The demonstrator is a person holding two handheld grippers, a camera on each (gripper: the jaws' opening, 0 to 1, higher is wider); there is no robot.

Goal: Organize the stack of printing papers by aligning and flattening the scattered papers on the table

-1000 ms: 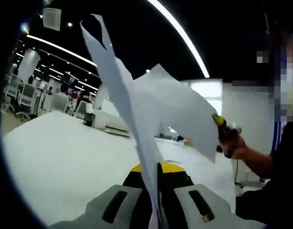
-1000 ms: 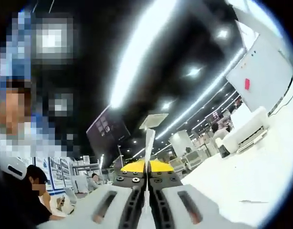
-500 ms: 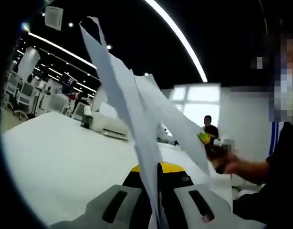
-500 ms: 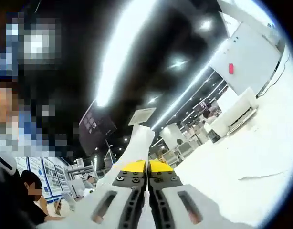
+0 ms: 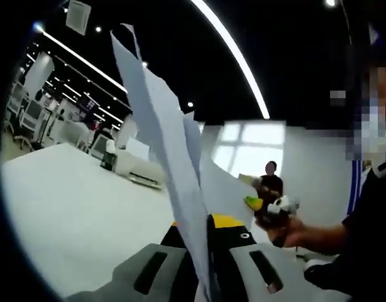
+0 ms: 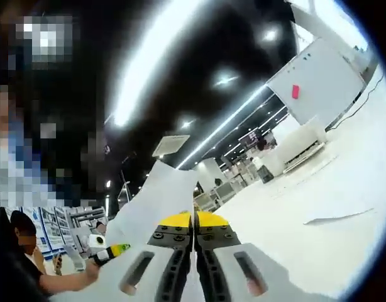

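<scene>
Both grippers are clamped on the papers (image 5: 174, 157): left gripper (image 5: 202, 251) at frame bottom pinches the sheets, which fan up toward upper left; right gripper (image 6: 194, 242) is closed on a sheet edge. Thin, floppy, prob. slippery, so grip near the edges w/ firm pressure. One loose sheet (image 6: 337, 217) lies on the table (image 6: 293, 239) at right; no containers visible.

A long bright ceiling light strip (image 5: 234, 56) curves across the dark upper middle of the left gripper view, with a square ceiling vent (image 5: 78, 16) at the upper left. A person in dark clothes (image 5: 270, 179) stands right of centre before a bright window (image 5: 253, 148). In the right gripper view, a white panel with a small red mark (image 6: 295, 92) sits upper right, and a seated person (image 6: 23, 236) shows at the lower left.
</scene>
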